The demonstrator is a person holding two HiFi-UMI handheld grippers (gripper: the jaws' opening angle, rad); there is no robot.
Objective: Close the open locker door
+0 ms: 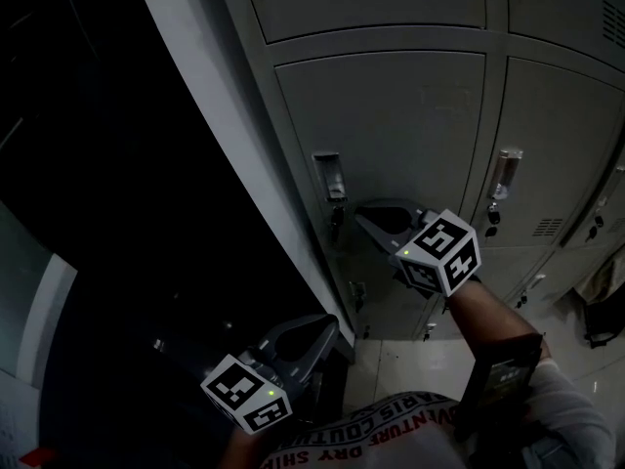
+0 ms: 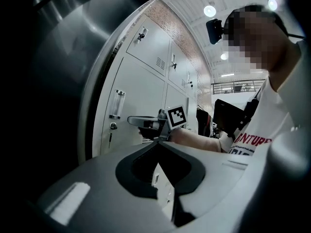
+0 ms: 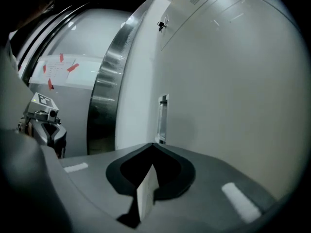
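Observation:
The grey locker door (image 1: 400, 130) looks flush with its frame in the head view. Its metal handle (image 1: 329, 176) is on the left edge, with a key (image 1: 336, 225) hanging below. My right gripper (image 1: 363, 213) is shut and empty, its tip close to the door just right of the key. In the right gripper view the shut tips (image 3: 154, 145) point at the handle (image 3: 163, 116) and the door face (image 3: 233, 81). My left gripper (image 1: 330, 325) is lower, by the locker bank's left corner, shut with nothing in it.
A neighbouring locker with its own handle (image 1: 505, 172) stands to the right. A steel column (image 3: 104, 91) and a dark space lie left of the lockers. Pale floor tiles (image 1: 410, 360) show below. A dark bag (image 1: 601, 306) hangs at the far right.

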